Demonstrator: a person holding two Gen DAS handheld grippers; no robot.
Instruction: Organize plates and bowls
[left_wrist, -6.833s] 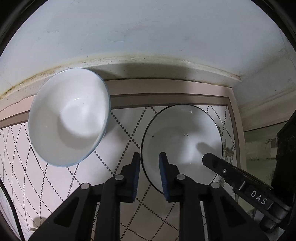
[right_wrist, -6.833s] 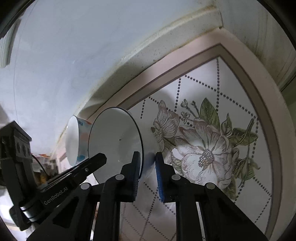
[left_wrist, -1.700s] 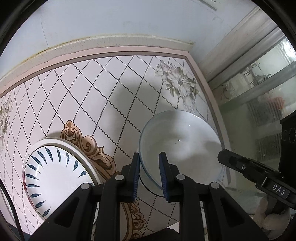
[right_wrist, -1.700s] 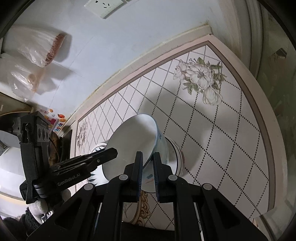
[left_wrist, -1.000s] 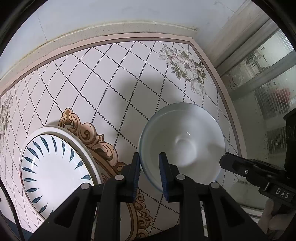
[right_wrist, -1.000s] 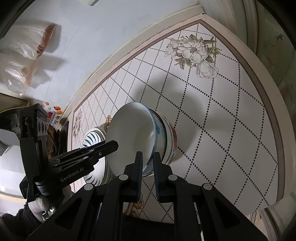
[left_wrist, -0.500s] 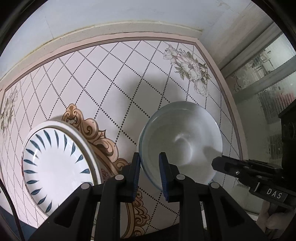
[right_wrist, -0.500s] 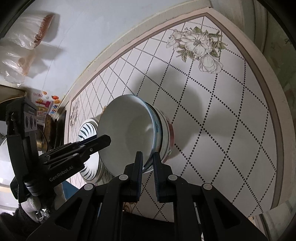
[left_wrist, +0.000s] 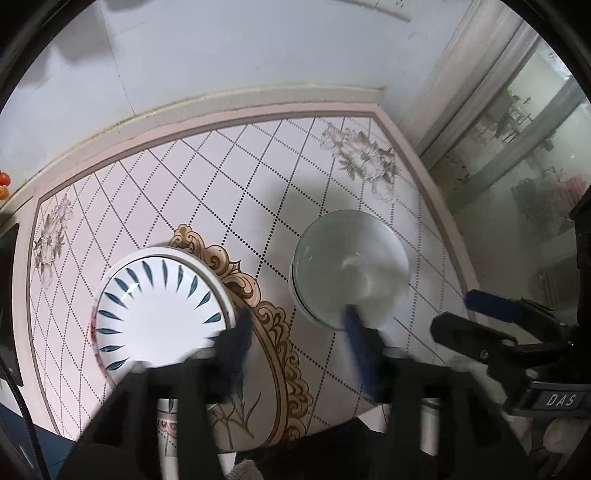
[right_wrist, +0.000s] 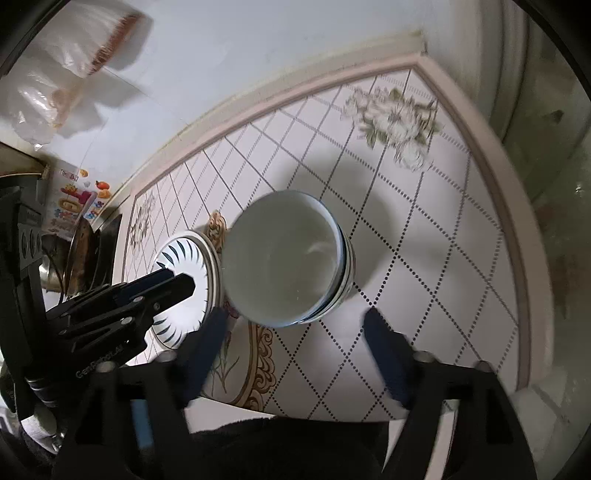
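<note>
- Bowl stack (right_wrist: 291, 266): white bowls nested upright on the tabletop (left_wrist: 207, 177), toward its right edge and near the front; the top bowl sits free of both grippers.
- Patterned plate (left_wrist: 159, 310): blue-leaf rim, lying flat toward the front-left of the tabletop, just beside the stack.
- Left gripper (left_wrist: 295, 332) and right gripper (right_wrist: 295, 325): fingers have just been opening and now stand wide; nothing is between them.
- Step in hand, as judged: release after stacking. The next move calls for clearing the rim without nudging the stack.
- Legible writing: "DAS" on the right gripper, "GenRobot.AI" on the left gripper.
</note>
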